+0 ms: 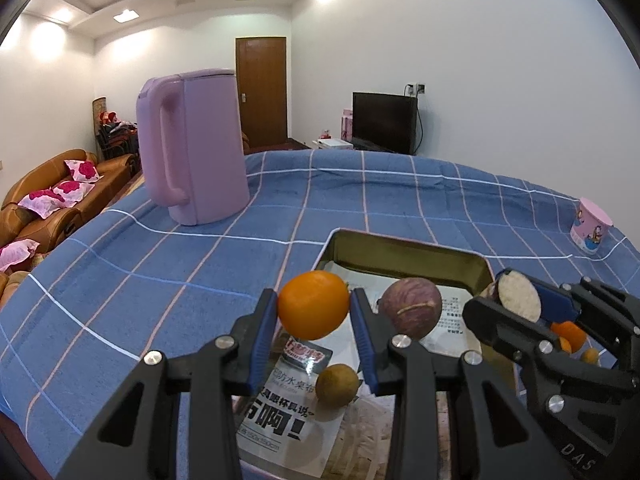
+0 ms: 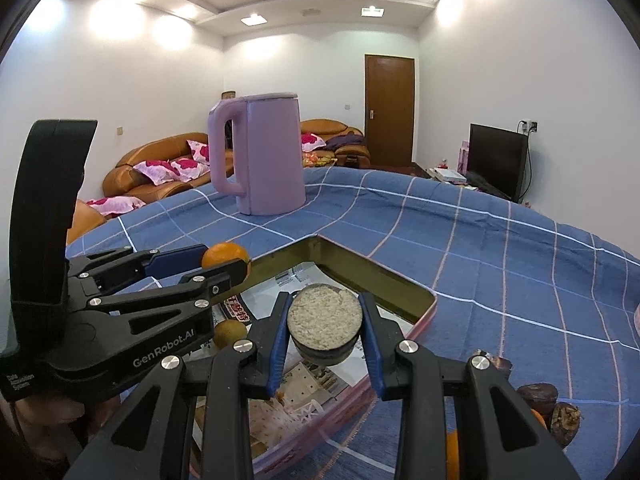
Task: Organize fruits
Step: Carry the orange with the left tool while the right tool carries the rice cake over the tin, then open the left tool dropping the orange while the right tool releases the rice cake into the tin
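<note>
A round orange fruit (image 1: 313,305) is clamped in the left gripper (image 1: 314,308) and a dark, pale-faced cut fruit slice (image 2: 324,322) in the right gripper (image 2: 325,326), both held above the paper-lined metal tray (image 1: 404,246), seemingly for release.

Bright round orange fruit (image 1: 313,305) glowing between blue-padded black fingers, a streaky purple round fruit (image 1: 410,307) alongside. Blue cloth with white-and-pink checks (image 1: 160,280), lilac plastic kettle (image 1: 192,146) on top.

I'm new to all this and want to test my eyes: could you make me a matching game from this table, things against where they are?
Things:
1. orange
2. cut half fruit
3. small brown fruit
4. purple kettle

Places:
A. lying in the tin tray
B. in the right tool
C. standing on the blue cloth
D. in the left tool

Pairs: 1-D, 2-B, 3-A, 4-C
</note>
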A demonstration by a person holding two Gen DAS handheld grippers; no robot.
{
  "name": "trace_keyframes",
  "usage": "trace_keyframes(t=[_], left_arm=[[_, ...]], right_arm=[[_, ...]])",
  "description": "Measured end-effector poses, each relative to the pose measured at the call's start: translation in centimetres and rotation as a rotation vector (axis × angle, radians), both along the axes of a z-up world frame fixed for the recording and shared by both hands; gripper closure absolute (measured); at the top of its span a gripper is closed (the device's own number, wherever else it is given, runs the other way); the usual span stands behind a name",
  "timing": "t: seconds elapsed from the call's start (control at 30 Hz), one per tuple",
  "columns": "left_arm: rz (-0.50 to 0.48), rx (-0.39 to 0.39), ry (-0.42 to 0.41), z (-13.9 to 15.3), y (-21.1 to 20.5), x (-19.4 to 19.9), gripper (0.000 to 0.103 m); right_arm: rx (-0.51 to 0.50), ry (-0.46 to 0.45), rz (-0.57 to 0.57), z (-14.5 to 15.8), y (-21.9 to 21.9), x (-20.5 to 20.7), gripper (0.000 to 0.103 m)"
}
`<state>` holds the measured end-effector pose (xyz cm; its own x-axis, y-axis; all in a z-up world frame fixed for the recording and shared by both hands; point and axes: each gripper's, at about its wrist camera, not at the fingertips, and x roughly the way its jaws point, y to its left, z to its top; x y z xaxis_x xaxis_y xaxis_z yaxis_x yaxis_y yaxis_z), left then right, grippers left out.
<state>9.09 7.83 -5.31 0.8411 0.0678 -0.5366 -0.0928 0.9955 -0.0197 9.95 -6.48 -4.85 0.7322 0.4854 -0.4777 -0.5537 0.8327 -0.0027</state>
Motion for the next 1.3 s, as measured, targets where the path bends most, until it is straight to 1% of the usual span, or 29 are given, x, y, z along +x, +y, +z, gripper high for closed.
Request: trace_keyframes(t=[0.4, 0.57, 0.77, 0.97, 1.03, 1.1, 1.17, 1.2, 1.3], left_arm=[[-0.019, 0.020, 0.029, -0.3, -0.2, 0.6, 0.064], [-0.032, 0.018, 0.059, -0.7, -0.3, 1.1, 0.063], [-0.029, 0.024, 0.063, -0.7, -0.5, 1.2, 0.062], [-0.025, 0.017, 0.064, -0.7, -0.6, 1.0, 0.060], [-0.018, 0.018, 0.056, -0.5, -0.5, 0.6, 0.054], [-0.008, 0.021, 0.035, -0.2, -0.4, -0.1, 0.037], [-0.001, 0.018, 0.009, 0.2, -0.5, -1.0, 0.026], [-0.006, 0.015, -0.003, 0.4, -0.6, -1.5, 0.024], [-0.037, 0.025, -0.028, 0.9, -1.6, -2.8, 0.024]], right_arm=[[-0.038, 0.064, 0.014, -0.6, 0.9, 1.0, 0.068], [-0.057, 0.097, 0.013, -1.0, 1.2, 1.5, 0.068], [-0.048, 0.126, 0.017, -1.2, 1.0, 1.9, 0.068], [-0.034, 0.140, -0.010, -1.3, 0.6, 2.3, 0.057], [-0.030, 0.135, -0.017, -1.2, 0.4, 2.1, 0.054], [-0.032, 0.119, -0.027, -1.1, 0.1, 1.6, 0.054], [-0.027, 0.103, -0.041, -0.9, -0.6, 0.8, 0.054], [-0.023, 0.100, -0.053, -0.8, -1.0, 0.4, 0.053], [-0.014, 0.091, -0.076, -0.7, -2.7, -1.1, 0.052]])
